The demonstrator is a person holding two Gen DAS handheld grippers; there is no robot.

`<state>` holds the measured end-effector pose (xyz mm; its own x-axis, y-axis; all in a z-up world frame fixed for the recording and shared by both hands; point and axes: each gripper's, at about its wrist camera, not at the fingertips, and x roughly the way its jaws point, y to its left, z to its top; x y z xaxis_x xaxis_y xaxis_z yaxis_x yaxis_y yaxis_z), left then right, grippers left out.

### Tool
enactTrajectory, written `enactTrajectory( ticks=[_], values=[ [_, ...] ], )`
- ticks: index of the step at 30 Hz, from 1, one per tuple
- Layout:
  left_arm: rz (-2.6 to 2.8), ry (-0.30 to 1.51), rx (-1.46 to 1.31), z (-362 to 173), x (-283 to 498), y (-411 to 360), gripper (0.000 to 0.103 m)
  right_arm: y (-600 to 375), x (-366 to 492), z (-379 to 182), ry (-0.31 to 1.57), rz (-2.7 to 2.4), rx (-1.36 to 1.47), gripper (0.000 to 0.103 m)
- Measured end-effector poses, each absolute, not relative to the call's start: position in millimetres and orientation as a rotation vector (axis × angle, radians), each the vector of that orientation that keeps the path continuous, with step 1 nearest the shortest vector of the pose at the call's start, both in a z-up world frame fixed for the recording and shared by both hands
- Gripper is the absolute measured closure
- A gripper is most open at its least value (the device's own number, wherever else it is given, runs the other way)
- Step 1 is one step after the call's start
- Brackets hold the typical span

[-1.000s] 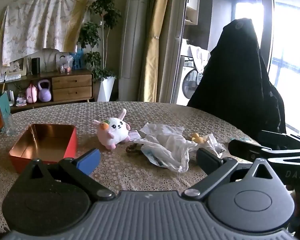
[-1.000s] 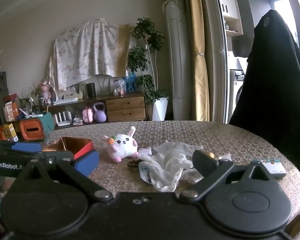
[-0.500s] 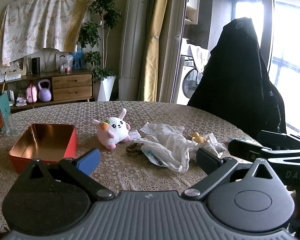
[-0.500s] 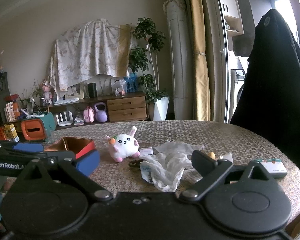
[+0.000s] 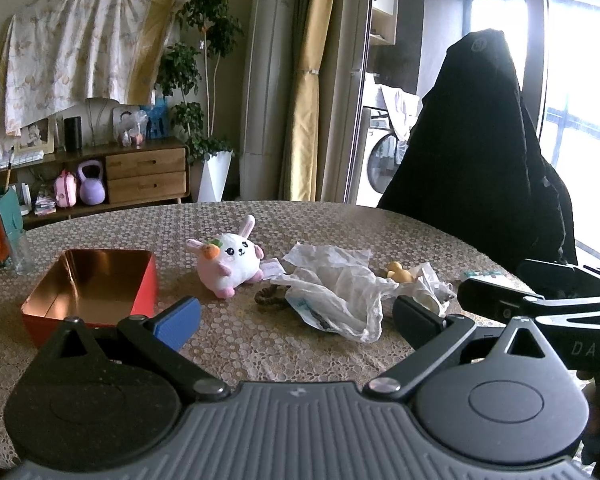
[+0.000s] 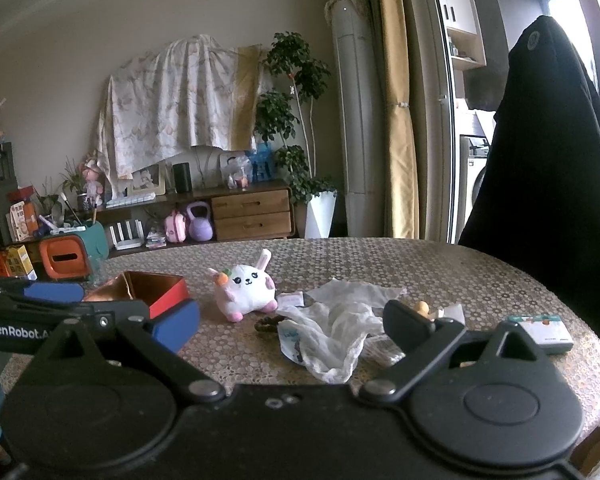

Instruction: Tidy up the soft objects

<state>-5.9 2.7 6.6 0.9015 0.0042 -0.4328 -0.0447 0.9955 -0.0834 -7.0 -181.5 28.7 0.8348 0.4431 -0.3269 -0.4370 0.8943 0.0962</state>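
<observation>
A pink and white plush bunny (image 5: 230, 263) (image 6: 246, 287) lies on the patterned table, right of an open red tin box (image 5: 92, 286) (image 6: 148, 288). A crumpled white cloth and plastic bag (image 5: 336, 288) (image 6: 336, 328) lie right of the bunny, with a small yellow duck toy (image 5: 398, 271) (image 6: 422, 307) behind them and a dark hair tie (image 5: 269, 298) beside. My left gripper (image 5: 296, 316) is open and empty, short of the cloth. My right gripper (image 6: 292, 318) is open and empty, also short of the cloth.
A small white and green box (image 6: 540, 330) lies at the table's right side. An orange and teal tissue holder (image 6: 70, 254) and a glass (image 5: 20, 250) stand at the far left. A chair draped in a black coat (image 5: 480, 160) stands behind the table on the right.
The right gripper has drifted slightly; the scene in its view has shifted a little right and down. The left view is nearly unchanged.
</observation>
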Motion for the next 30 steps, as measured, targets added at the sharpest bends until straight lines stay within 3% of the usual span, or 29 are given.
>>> enactTrajectory(
  ticks=[30],
  values=[
    [0.013, 0.464, -0.116, -0.7, 0.0, 6.5, 0.0, -179.0, -5.5, 30.9, 0.351, 0.47, 0.011, 0.005]
  ],
)
